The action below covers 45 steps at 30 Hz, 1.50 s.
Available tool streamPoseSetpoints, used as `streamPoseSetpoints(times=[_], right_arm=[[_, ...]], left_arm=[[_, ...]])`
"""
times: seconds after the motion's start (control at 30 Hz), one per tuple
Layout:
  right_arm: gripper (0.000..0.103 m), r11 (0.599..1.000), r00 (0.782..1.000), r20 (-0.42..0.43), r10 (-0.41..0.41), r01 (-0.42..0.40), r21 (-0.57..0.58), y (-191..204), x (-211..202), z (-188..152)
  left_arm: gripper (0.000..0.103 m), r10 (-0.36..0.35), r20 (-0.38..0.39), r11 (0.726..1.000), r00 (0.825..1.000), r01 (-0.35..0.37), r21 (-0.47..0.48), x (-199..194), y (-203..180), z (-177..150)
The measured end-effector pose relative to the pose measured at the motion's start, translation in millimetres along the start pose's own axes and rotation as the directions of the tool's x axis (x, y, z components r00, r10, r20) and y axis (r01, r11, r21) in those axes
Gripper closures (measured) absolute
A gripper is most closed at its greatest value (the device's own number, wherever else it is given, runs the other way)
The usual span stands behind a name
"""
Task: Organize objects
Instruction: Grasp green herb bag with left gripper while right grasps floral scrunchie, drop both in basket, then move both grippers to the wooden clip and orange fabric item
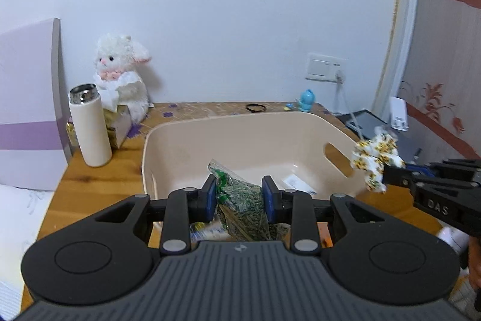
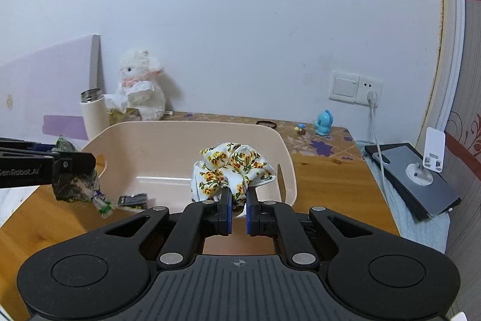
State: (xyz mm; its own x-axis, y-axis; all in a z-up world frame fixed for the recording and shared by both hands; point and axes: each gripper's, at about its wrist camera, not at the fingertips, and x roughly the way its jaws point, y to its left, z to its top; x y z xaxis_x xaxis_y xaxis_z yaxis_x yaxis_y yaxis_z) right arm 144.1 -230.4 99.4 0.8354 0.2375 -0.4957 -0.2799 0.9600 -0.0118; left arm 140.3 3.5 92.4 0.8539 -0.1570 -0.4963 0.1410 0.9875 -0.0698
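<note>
A beige plastic basket stands on the wooden table. My left gripper is shut on a clear bag of green dried herbs and holds it over the basket's near rim; the bag also shows in the right wrist view. My right gripper is shut on a white scrunchie with yellow flowers and holds it just at the basket's right side; it also shows in the left wrist view. A white packet lies on the basket floor.
A white thermos, a tissue box and a plush lamb stand at the back left. A black hair tie and a blue figurine lie at the back. Small packets lie beside the basket. A tablet lies at the right.
</note>
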Motion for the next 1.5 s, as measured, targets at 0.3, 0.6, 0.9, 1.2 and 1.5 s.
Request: streamPoseSetpoints(times=[0.3,0.6,0.9,1.2,1.5], right_arm=[[0.095,1.0,0.998,-0.054,-0.024,0.025,0.01,3,48,4],[0.087,0.997,0.993,-0.101,-0.061,0.056,-0.047,9,63,-3],[0.05,0.997,0.998,-0.048,-0.03,0.027,-0.078,16,35,-3],[0.033,0.996,0.999,-0.036,-0.007,0.004,-0.092,20,3,-13],[0.026,0.996,0.996,-0.092,-0.012,0.004,-0.092,13,-5,-40]], left_arm=[[0.07,0.058,-0.061,0.998,0.996,-0.056,0.036,63,-10,6],[0.068,0.095,-0.15,0.995,0.984,-0.092,0.022,96,-9,-5],[0.028,0.112,-0.094,0.994,0.989,-0.112,0.009,60,-14,-2],[0.016,0.135,-0.085,0.991,0.987,-0.134,0.016,19,-19,-11],[0.015,0.14,-0.125,0.99,0.982,-0.136,0.041,7,-31,-37]])
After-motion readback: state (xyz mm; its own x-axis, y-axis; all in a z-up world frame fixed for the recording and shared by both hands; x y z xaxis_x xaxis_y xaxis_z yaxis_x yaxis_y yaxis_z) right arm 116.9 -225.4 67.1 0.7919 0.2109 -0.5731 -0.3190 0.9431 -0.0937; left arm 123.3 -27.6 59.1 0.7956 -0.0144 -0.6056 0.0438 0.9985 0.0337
